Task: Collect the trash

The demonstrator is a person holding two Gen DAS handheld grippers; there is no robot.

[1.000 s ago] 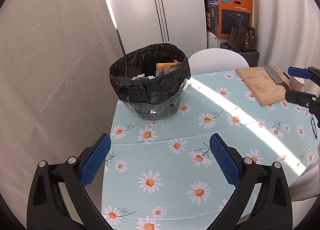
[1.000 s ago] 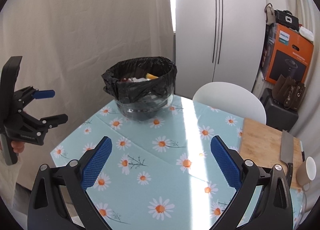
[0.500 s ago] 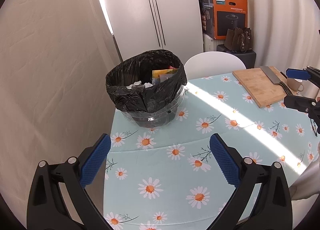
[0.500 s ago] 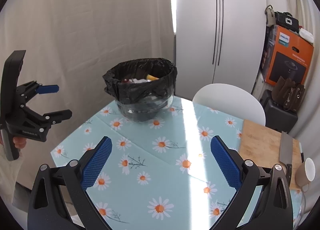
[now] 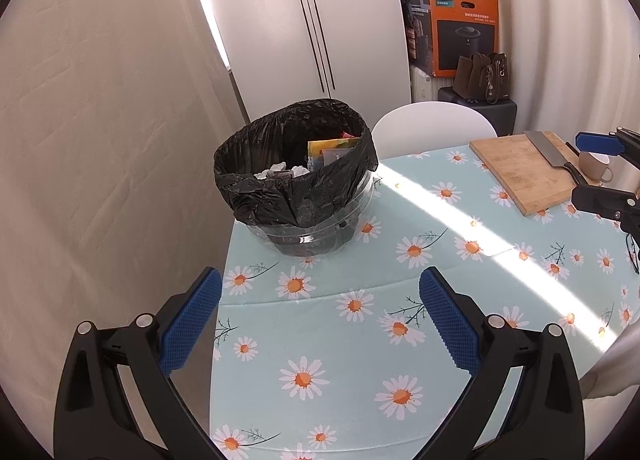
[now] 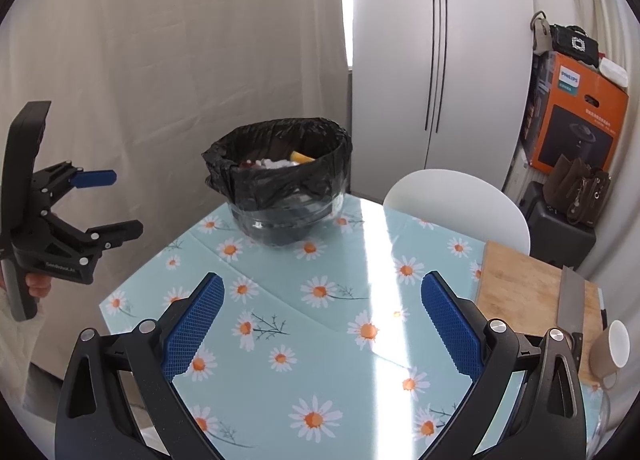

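A clear bin lined with a black bag (image 5: 296,179) stands at the far left corner of the daisy tablecloth (image 5: 360,340). It holds white paper scraps and a yellow wrapper (image 5: 330,151). It also shows in the right wrist view (image 6: 280,183). My left gripper (image 5: 320,316) is open and empty, above the table's near left edge. My right gripper (image 6: 320,320) is open and empty over the table's middle. Each gripper shows in the other's view: the right one (image 5: 600,175) and the left one (image 6: 108,203).
A wooden cutting board (image 5: 524,167) with a cleaver (image 5: 552,155) lies at the far right, beside a beige mug (image 5: 596,165). A white chair (image 5: 432,123) stands behind the table. An orange box (image 5: 456,23) and a bag (image 5: 484,75) sit by the cupboard.
Both grippers have drawn back and risen a little from the bin. Both stay open and empty.
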